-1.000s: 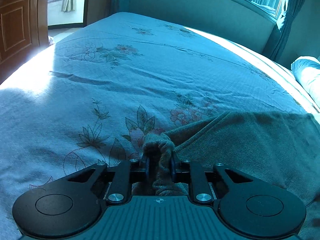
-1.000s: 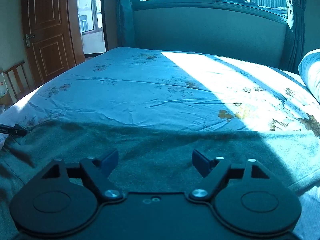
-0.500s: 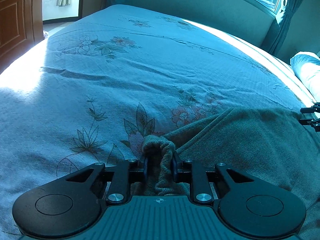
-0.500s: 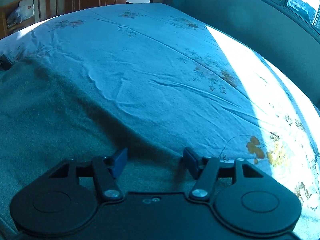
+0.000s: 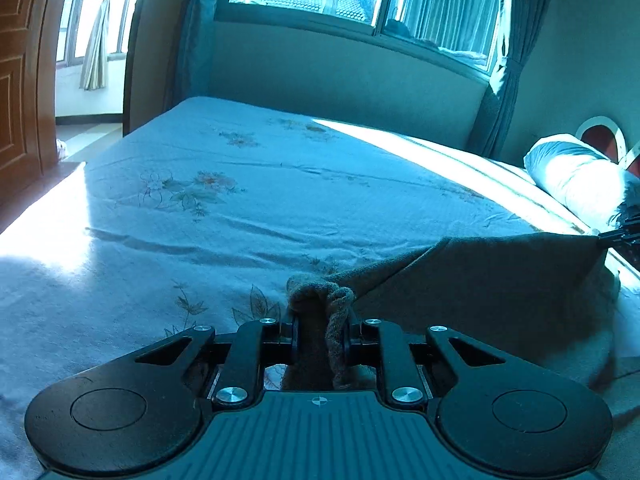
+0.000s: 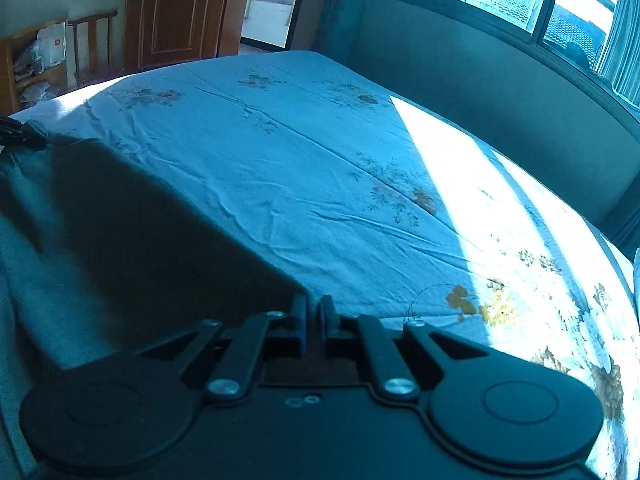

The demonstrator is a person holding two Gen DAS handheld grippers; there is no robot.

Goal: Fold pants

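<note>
The bed, under a pale floral sheet, fills both views, with a band of sun along its far side below the window and a pillow at its right end. The pants, a grey-brown knit, lie along the near edge of the bed, and their upper edge is raised off the sheet and drawn fairly taut between the two grippers.

The left hand-held gripper is clamped on a bunched wad of the pants at their left end; cloth bulges up between its fingers. The right hand-held gripper has its fingers drawn close together at the right corner of the pants; the dark cloth runs up to them and seems to be pinched there, though the contact itself is in shadow. In the left view its tip shows at the far right edge, where the cloth comes to a point.

The step in hand looks like the first fold: both ends gripped and lifted. Next, both grippers should carry the raised edge across together, keeping it taut and level, then lay it down on the opposite edge before letting go.
</note>
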